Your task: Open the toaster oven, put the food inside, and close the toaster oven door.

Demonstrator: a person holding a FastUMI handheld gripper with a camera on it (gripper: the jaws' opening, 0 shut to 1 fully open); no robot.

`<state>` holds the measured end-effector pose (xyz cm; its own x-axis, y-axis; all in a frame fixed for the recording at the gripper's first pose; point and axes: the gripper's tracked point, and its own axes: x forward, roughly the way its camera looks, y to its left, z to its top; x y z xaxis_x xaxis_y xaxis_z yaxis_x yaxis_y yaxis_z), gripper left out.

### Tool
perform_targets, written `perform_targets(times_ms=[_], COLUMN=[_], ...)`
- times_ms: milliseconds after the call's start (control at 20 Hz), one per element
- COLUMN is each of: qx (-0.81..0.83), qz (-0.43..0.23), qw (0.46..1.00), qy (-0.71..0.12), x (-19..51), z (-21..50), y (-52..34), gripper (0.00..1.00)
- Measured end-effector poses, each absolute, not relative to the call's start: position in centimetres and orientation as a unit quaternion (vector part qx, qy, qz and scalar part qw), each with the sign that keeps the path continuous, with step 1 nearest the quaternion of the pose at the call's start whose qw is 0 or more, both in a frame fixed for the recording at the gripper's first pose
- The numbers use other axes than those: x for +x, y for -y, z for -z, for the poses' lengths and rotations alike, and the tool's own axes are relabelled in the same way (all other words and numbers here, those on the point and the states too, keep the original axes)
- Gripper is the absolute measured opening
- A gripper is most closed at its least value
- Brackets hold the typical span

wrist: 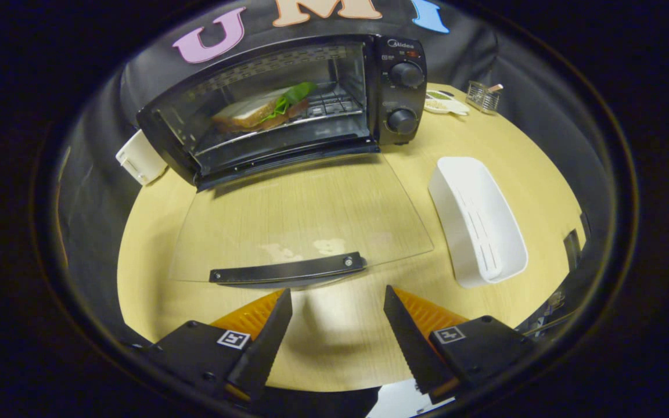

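A black toaster oven (288,110) stands at the back of the round wooden table (346,331). Its glass door (299,220) lies folded down flat toward me, with the black door handle (288,269) at its near edge. Inside, on the wire rack, rests a sandwich (262,110) with a green leaf. My gripper (337,296) is open, fingers spread wide just short of the door handle and a little above the table. Nothing sits between the fingers.
An empty white tray (479,223) lies on the table to the right of the door. Behind it, beside the oven's knobs, are a small dish (448,104) and a wire basket (482,96). A white object (140,158) leans at the oven's left side.
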<state>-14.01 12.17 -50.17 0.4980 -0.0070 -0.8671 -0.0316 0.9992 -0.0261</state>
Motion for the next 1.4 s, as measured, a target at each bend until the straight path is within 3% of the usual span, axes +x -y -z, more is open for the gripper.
perform_targets(times_ms=[1400], qx=[0.039], qz=[-0.052], qw=[0.925], qy=[-0.375], x=[-6.8], z=[38.1], y=[-16.7], gripper=[0.98])
